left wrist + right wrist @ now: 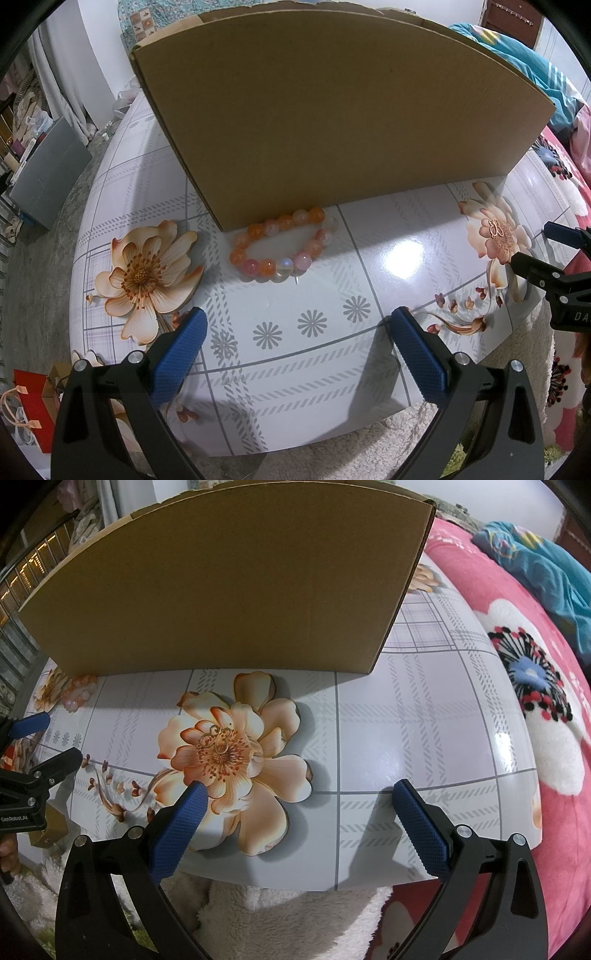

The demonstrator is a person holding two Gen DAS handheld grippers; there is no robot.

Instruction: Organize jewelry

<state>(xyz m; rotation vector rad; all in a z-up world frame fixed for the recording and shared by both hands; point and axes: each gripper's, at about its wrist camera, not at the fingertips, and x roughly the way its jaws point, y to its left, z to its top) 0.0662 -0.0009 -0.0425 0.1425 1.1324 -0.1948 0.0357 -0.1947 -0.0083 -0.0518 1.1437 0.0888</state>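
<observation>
While both blue-padded tongs, left (pixel 295 325) and right (pixel 297 797), hover apart and empty above the glossy floral tabletop (pixel 369 295), an orange-pink beaded bracelet (pixel 282 243) lies farther off, touching the brown cardboard box (pixel 332 122); a small gold ornament (pixel 216 738) rests on a printed flower.

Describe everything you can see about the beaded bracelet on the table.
The beaded bracelet is a closed loop of round, glossy beads in orange, pink and milky translucent tones, looking like glass or stone. It lies flat on the table, its far side right up against the cardboard box; actual contact cannot be judged. A short thread end sticks out near one clear bead. Neither gripper touches it; the open left gripper is short of it.
</observation>
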